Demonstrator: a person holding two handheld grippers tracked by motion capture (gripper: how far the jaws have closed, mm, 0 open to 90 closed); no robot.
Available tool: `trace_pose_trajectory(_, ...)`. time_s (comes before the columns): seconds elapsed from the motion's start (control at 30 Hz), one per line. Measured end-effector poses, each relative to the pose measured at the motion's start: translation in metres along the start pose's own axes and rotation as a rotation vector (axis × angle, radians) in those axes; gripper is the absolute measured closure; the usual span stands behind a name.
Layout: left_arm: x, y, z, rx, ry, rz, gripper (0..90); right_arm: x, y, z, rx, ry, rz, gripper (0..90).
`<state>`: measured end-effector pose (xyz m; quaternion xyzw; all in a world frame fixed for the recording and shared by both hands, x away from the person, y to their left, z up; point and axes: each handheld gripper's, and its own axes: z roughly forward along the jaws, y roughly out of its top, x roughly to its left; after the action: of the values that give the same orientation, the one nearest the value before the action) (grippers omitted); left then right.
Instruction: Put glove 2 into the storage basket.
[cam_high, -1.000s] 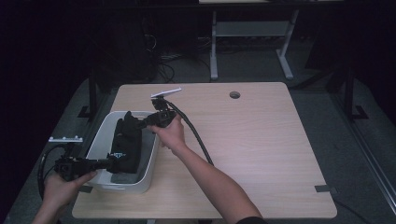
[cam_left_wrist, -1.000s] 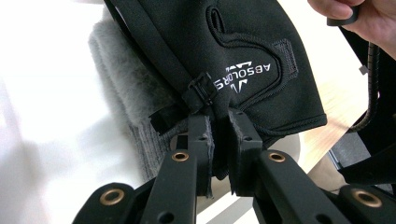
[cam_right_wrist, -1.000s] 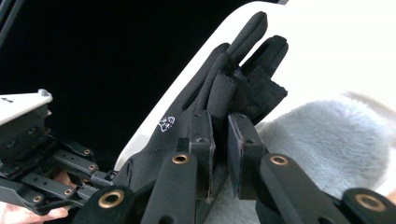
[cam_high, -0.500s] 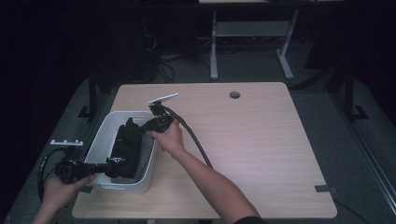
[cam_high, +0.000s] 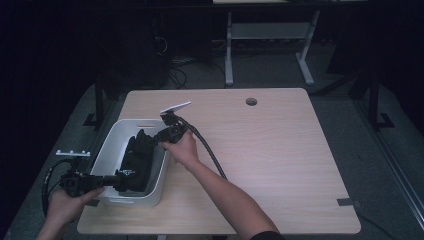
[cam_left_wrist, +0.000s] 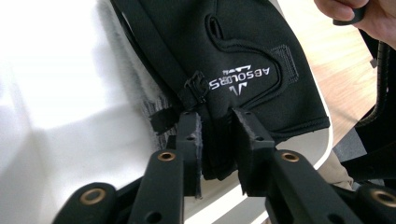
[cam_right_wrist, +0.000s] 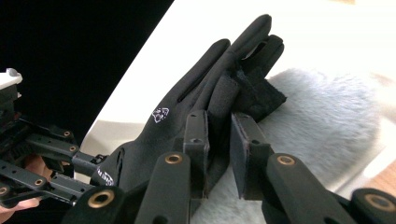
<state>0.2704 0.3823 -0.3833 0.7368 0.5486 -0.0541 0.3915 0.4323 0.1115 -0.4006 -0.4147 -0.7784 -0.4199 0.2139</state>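
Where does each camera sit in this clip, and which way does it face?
High view: above the person's side, looking forward and down on the light wooden table; both forearms enter from below.
Left gripper view: rides the left gripper, looking along its jaws, which have just been opening around the black fabric glove's cuff.
Right gripper view: rides the right gripper, whose jaws have just been opening around the glove's fingers, above grey fleece.
Shared: all show the glove in the white plastic bin.
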Motion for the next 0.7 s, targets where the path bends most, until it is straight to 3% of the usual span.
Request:
trace_pose_trajectory(0.37, 0.000, 0.005, -0.010, -0.032, 0.019, -0.006, 59.3, -0.001, 0.002, -0.013, -0.019, 0.008, -0.002, 71.7)
trace_pose_trajectory(0.7, -0.009, 0.015, -0.013, -0.049, 0.025, 0.015, 60.2, 0.001, 0.005, -0.034, -0.063, 0.037, -0.009, 66.2)
